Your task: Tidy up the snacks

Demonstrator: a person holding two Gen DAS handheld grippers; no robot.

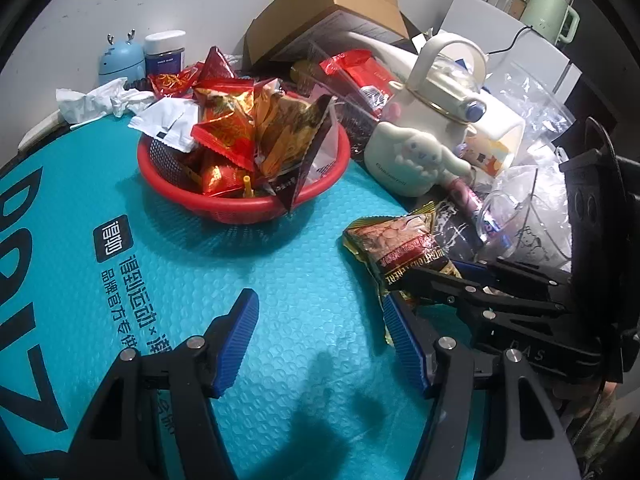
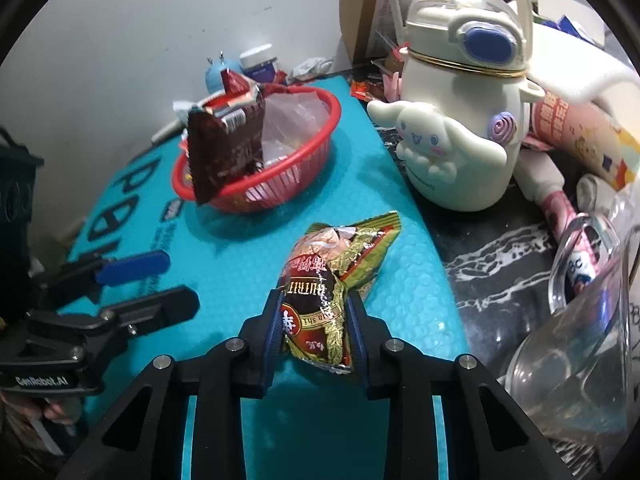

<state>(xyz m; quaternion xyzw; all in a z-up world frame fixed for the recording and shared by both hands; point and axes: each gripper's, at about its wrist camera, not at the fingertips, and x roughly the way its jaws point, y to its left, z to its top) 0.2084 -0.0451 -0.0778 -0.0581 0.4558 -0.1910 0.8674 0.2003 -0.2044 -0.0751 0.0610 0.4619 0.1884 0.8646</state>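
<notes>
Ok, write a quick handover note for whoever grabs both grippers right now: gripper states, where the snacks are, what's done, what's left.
Right hand-held gripper: shut on the gold snack packet, which lies on the teal mat.
Left hand-held gripper: open, empty, over the mat.
Red basket: already full of wrapped snacks.
Left: lift the gold packet into the basket. More red packets sit behind it, among the clutter by the white bottle.

Readable text on the mat, the snack and the gripper

The teal mat (image 1: 200, 280) has a "得物" badge, then "得到运动×" and "品牌官方专供" underneath. The snack packet (image 2: 320, 292) shows "NUTRIT…", seen upside down. The left hand-held gripper (image 2: 132, 284) body says "GenRobot.AI". The white bottle (image 2: 452, 132) print is too blurry.
</notes>
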